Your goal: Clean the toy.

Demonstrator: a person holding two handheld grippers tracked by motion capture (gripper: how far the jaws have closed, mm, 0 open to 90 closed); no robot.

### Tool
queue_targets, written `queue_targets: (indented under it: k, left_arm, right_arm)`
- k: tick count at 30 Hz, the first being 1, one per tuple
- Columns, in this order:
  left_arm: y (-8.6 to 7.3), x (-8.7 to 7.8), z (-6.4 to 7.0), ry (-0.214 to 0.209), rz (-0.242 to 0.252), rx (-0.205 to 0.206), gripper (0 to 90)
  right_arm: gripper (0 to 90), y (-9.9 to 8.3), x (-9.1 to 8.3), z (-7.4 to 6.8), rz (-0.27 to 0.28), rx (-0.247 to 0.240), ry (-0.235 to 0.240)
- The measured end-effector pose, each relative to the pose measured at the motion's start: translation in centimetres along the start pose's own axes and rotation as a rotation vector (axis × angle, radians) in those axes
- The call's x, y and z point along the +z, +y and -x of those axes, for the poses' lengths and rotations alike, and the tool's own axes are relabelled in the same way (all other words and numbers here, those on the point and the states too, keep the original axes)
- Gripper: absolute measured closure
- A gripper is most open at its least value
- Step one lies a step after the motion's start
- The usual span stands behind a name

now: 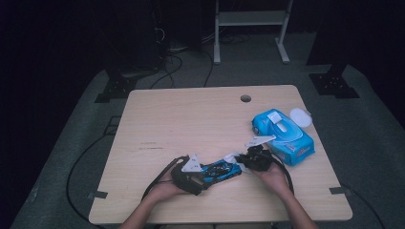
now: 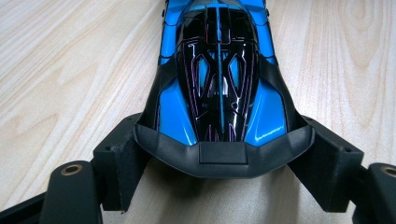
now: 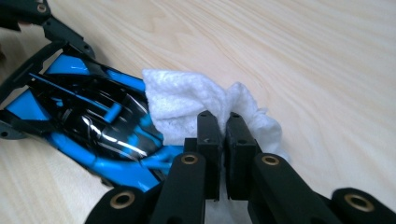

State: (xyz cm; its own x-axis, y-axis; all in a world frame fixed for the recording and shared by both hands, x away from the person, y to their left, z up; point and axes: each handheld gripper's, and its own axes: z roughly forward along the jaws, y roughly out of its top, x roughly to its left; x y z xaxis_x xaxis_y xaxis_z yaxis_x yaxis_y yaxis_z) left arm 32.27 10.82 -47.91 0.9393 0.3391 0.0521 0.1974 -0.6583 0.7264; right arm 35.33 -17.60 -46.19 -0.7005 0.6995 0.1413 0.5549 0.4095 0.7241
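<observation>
L gripper (image 1: 191,174), at the near-left of the counter (image 1: 172,119), is clenched on the rear of a blue-and-black toy car (image 1: 220,169). In the left gripper view the jaws bracket the car's black tail (image 2: 223,156) from both sides, w/ the body (image 2: 219,84) running away up the frame. The car lies on the counter near the front edge, between the two grippers, nose toward the R one.

It's prob. light, hard plastic w/ a glossy shell, so it'll be slippery under the pads and apt to twist if pushed off-centre. Thin fins and struts look fragile. The wide tail is the best hold, as it's sturdy and square to the jaws.

R gripper (image 1: 258,160) is clamped on a white wipe (image 3: 205,105), w/ the jaws nearly together and the cloth bunched past the tips, touching the car's nose end (image 3: 140,140). The wipe is soft, limp, maybe damp. It needs a pinch on a thick fold so it won't slip out while rubbing.

Far R is a blue wipe pack (image 1: 282,134) w/ its flap up, and a white lid (image 1: 300,117) sits just beyond it.
</observation>
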Motion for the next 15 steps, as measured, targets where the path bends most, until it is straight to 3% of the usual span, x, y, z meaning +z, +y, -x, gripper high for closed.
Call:
queue_targets:
  k: [4, 8, 11, 15]
  left_arm:
    - [0.0, 0.0, 0.0, 0.002, 0.000, 0.000, 24.2]
    - [0.0, -0.1, 0.0, 0.000, -0.004, 0.002, 24.2]
    - [0.0, -0.1, 0.0, 0.002, -0.007, 0.002, 24.2]
    - [0.0, -0.1, 0.0, -0.001, -0.007, 0.003, 24.2]
  right_arm:
    - [85.7, 0.2, 0.2, -0.7, 0.026, 0.002, 0.041]
    - [85.6, 0.9, 0.8, -2.9, 0.050, -0.054, 0.086]
    - [85.6, 0.8, 0.7, -2.4, 0.036, -0.052, 0.069]
    - [85.6, -0.4, -0.3, -0.8, 0.026, -0.003, 0.043]
